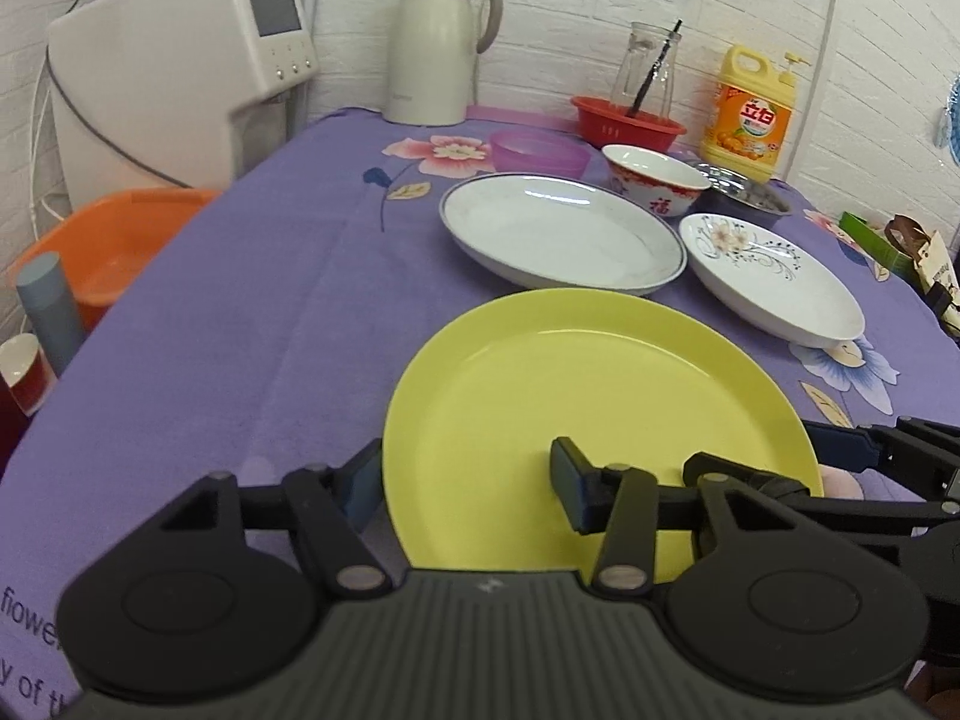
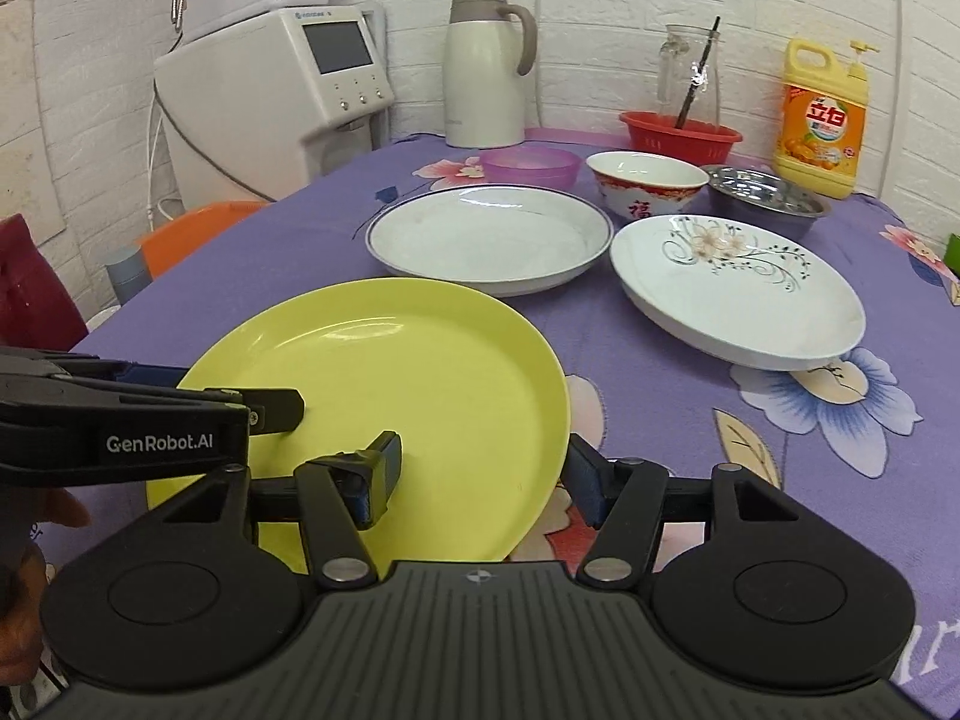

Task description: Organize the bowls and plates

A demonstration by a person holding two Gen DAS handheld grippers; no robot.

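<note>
Yellow plate point(image 1: 600, 408): left gripper point(image 1: 462, 480) straddles rim at 8 o'clock, part-open, grip unclear; right gripper point(image 2: 486, 474) at 4 o'clock, wide, unclamped.

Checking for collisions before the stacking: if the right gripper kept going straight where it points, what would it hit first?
The right gripper already straddles the yellow plate's rim; past that, probably the blue-rimmed white plate, though depth is unclear.

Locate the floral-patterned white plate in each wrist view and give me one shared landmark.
Left wrist: floral plate right of centre, beyond the yellow plate.
Right wrist: floral plate right of centre, mid-height.
Shared landmark: the yellow detergent bottle by the wall behind it.
</note>
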